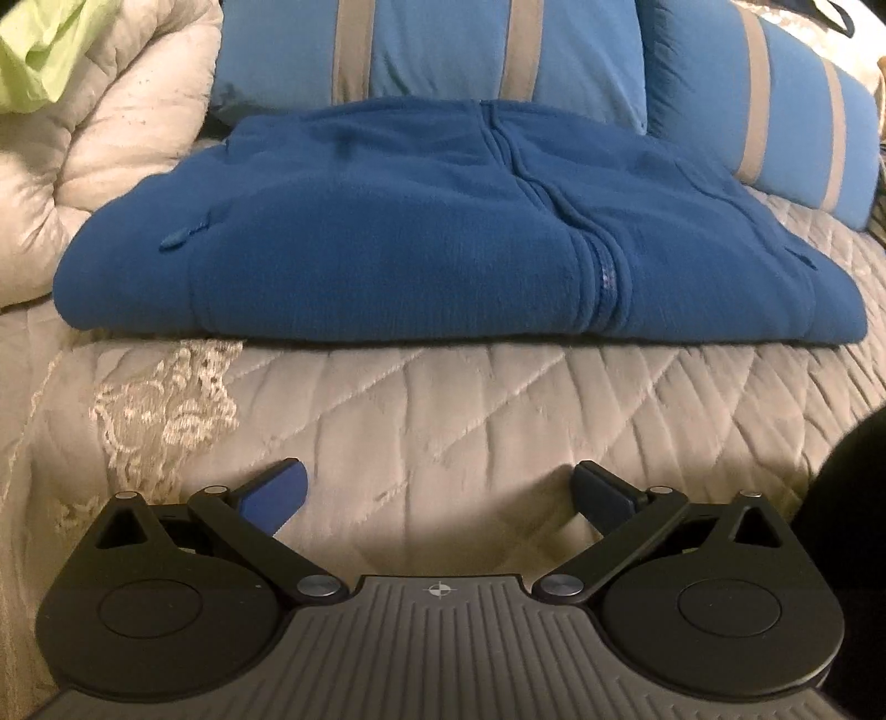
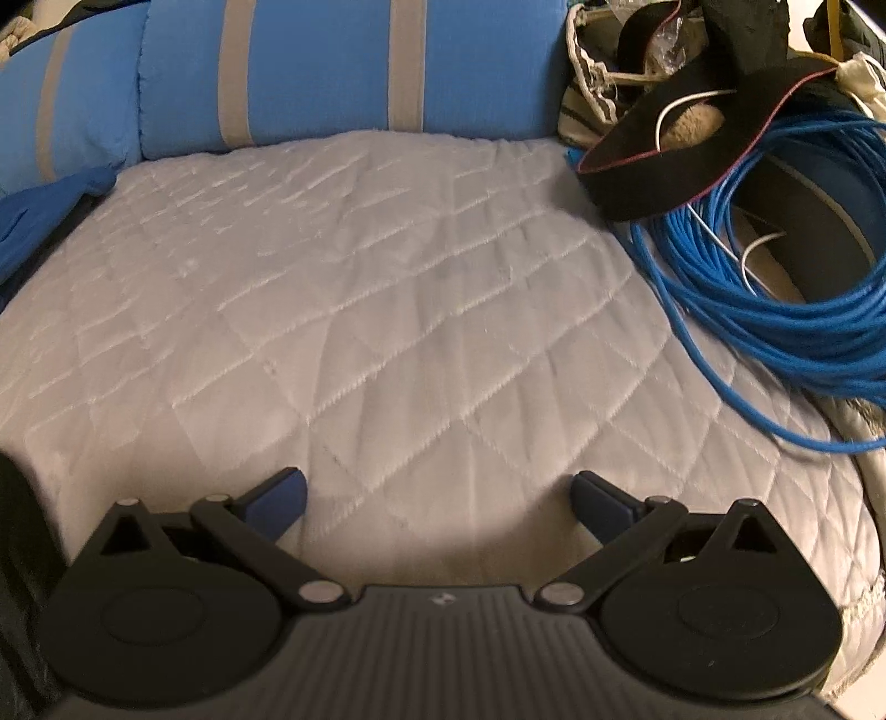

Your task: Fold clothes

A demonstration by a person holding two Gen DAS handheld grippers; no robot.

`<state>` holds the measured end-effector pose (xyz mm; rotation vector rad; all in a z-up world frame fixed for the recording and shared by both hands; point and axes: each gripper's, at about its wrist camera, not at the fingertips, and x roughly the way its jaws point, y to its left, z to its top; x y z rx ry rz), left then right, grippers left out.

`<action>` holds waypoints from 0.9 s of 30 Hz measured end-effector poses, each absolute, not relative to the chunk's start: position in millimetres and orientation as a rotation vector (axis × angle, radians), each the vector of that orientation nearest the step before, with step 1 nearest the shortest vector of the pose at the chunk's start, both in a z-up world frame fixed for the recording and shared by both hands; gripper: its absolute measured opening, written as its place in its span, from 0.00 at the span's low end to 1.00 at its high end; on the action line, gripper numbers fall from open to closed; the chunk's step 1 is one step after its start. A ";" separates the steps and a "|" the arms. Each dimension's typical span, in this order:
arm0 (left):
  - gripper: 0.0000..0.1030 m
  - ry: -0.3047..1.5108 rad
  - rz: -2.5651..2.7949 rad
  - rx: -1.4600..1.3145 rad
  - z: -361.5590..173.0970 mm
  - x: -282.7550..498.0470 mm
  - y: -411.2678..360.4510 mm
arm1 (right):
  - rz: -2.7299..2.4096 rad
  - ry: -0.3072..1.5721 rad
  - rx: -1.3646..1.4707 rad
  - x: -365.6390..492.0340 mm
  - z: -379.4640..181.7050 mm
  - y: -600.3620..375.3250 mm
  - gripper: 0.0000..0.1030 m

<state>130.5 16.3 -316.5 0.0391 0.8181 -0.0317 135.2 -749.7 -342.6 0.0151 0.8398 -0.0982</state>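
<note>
In the left wrist view my left gripper [image 1: 440, 490] sits at the bottom of the frame with its jaws spread wide and nothing between them, over bare cream quilted bedspread [image 1: 421, 404]. My right gripper [image 2: 437, 495] is the same in its own view: jaws wide, empty, above the same quilting.

Just past that strip of bedspread, across the middle of the left wrist frame, lies the thick blue fleece zip-up jacket [image 1: 398, 238]. It already looks folded into a compact rectangle, zipper [image 1: 606, 277] running up right of centre, a small pull tab [image 1: 183, 235] at the left. In the right wrist view only a corner of it shows at the left edge [image 2: 39, 216].

I judge the fleece soft, limp and bulky: light to lift, but the layers will sag and slide open if pinched at one point. The near folded edge, on both sides of the zipper, looks the best hold, taking all layers at once.

At the far left a cream puffy comforter [image 1: 105, 138] is bunched, with pale green cloth [image 1: 61, 44] above it. At the top stand blue pillows with grey stripes [image 1: 437, 50]. In the right wrist view's upper right lie a coil of blue cable [image 2: 775, 288] and a black band-like item [image 2: 692, 160].
</note>
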 end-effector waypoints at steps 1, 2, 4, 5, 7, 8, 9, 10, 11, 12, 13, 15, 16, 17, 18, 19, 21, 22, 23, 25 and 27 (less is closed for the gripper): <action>1.00 0.812 -0.028 0.040 -317.1 134.2 15.1 | -0.102 0.834 0.015 137.6 -343.1 -749.3 1.00; 1.00 0.806 -0.026 0.042 -317.4 137.1 13.6 | -0.107 0.828 0.016 139.8 -343.4 -748.5 1.00; 1.00 0.794 -0.021 0.044 -317.7 142.4 11.0 | -0.120 0.816 0.018 144.8 -344.3 -747.3 1.00; 1.00 0.788 -0.017 0.046 -318.0 145.7 10.1 | -0.127 0.811 0.017 147.0 -344.5 -746.4 1.00; 1.00 0.777 -0.010 0.050 -318.4 152.1 8.6 | -0.141 0.804 0.016 151.0 -344.6 -744.2 1.00; 1.00 0.772 -0.008 0.054 -318.5 155.3 7.9 | -0.147 0.801 0.016 153.0 -344.8 -743.2 1.00; 1.00 0.766 -0.004 0.052 -319.0 158.4 7.4 | -0.151 0.798 0.016 154.8 -344.9 -742.8 1.00; 1.00 0.761 0.000 0.048 -319.5 161.5 6.9 | -0.155 0.794 0.016 156.5 -345.1 -742.7 1.00; 1.00 0.755 0.005 0.044 -320.1 164.7 6.4 | -0.159 0.790 0.017 158.3 -345.3 -742.7 1.00; 1.00 0.748 0.013 0.041 -320.6 167.5 6.0 | -0.165 0.783 0.021 159.6 -345.9 -742.6 1.00; 1.00 0.743 0.019 0.040 -320.4 170.2 6.0 | -0.172 0.776 0.025 160.9 -346.4 -742.5 1.00; 1.00 0.736 0.029 0.042 -320.5 176.9 5.0 | -0.187 0.759 0.026 162.7 -347.8 -740.9 1.00; 1.00 0.735 0.032 0.040 -320.8 179.6 4.9 | -0.191 0.753 0.023 163.4 -348.2 -740.1 1.00; 1.00 0.733 0.033 0.042 -321.1 182.0 5.1 | -0.194 0.748 0.021 164.5 -348.6 -739.7 1.00; 1.00 0.731 0.032 0.048 -321.3 184.4 5.2 | -0.195 0.744 0.021 165.7 -348.7 -739.8 1.00; 1.00 0.729 0.031 0.055 -321.4 186.2 5.0 | -0.194 0.742 0.020 167.0 -348.7 -739.8 1.00; 1.00 0.729 0.030 0.061 -322.0 190.8 4.5 | -0.189 0.740 0.016 170.4 -348.5 -740.1 1.00; 1.00 0.730 0.029 0.065 -322.0 193.4 4.3 | -0.187 0.739 0.013 172.4 -348.3 -740.3 1.00; 1.00 0.731 0.029 0.068 -322.1 196.0 4.1 | -0.184 0.738 0.011 174.3 -348.2 -740.8 1.00; 1.00 0.731 0.023 0.074 -322.5 201.6 4.1 | -0.177 0.737 0.007 179.4 -347.9 -741.8 1.00; 1.00 0.723 0.014 0.074 -323.6 205.8 5.0 | -0.166 0.736 0.001 185.1 -347.5 -743.2 1.00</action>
